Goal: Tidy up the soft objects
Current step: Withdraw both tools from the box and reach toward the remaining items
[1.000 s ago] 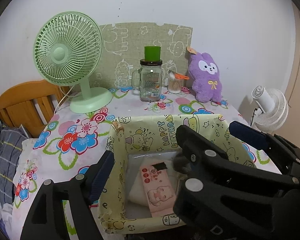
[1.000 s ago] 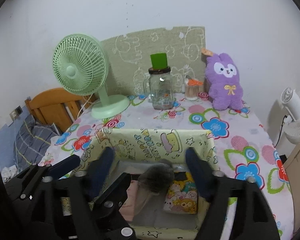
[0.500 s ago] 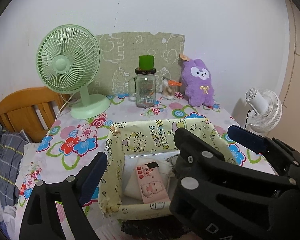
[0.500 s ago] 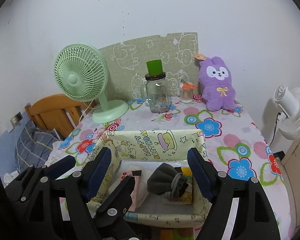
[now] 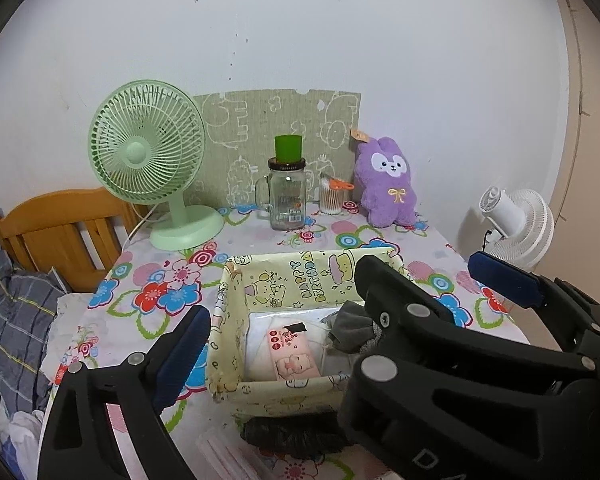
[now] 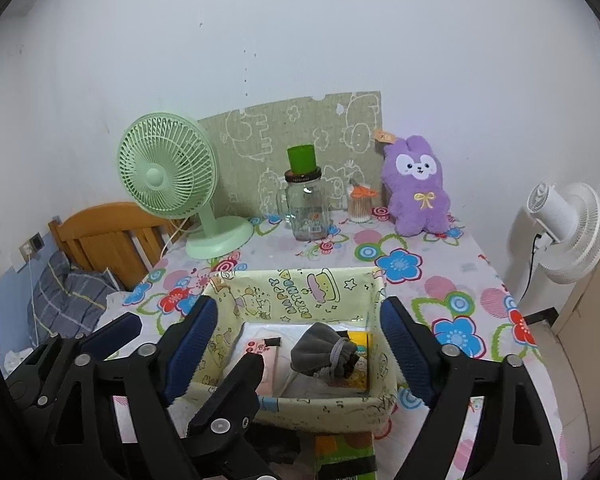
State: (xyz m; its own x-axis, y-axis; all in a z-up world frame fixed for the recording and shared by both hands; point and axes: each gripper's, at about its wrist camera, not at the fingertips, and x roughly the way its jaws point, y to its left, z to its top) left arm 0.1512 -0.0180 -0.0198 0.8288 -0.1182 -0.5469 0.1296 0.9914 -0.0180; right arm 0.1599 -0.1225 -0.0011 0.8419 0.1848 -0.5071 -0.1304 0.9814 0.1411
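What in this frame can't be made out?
- Dark item before the yellow basket: left view, cut by the right gripper.
- Green packet: right view, cut off at the bottom edge.
- Basket floor under the grey pouch: hidden in both views.

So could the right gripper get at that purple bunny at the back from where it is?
Probably yes. The right gripper is open and empty, and the purple bunny stands uncovered at the table's back. Only the yellow box lies between, low enough to pass over.
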